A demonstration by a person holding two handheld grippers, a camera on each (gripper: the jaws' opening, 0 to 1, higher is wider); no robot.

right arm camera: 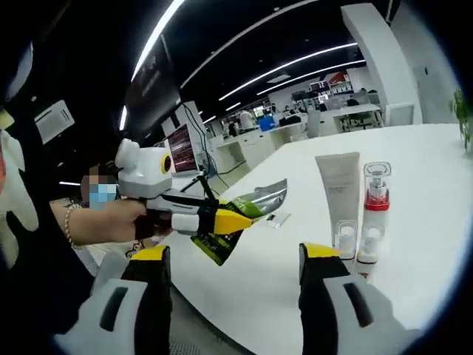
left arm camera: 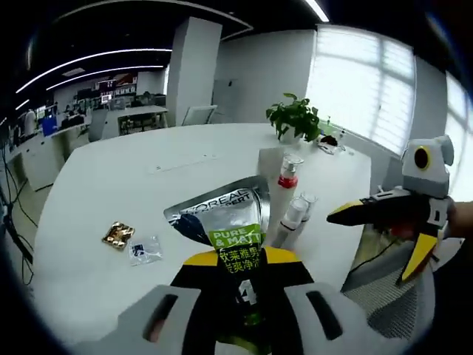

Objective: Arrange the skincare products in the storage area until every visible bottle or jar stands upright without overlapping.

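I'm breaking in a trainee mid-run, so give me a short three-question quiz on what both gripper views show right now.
1. True or false: the left gripper is shut on the silver and green pouch.
2. Which item stands upright on the white table beside the tall tube?
A. the red-collared pump bottle
B. a blue spray can
C. a glass jar of cotton pads
3. Fill in: behind the bottles, near the window, stands a potted ____.

Key
1. True. The pouch is pinched between its jaws and held above the table.
2. A.
3. Plant. The right gripper is open, holding nothing.
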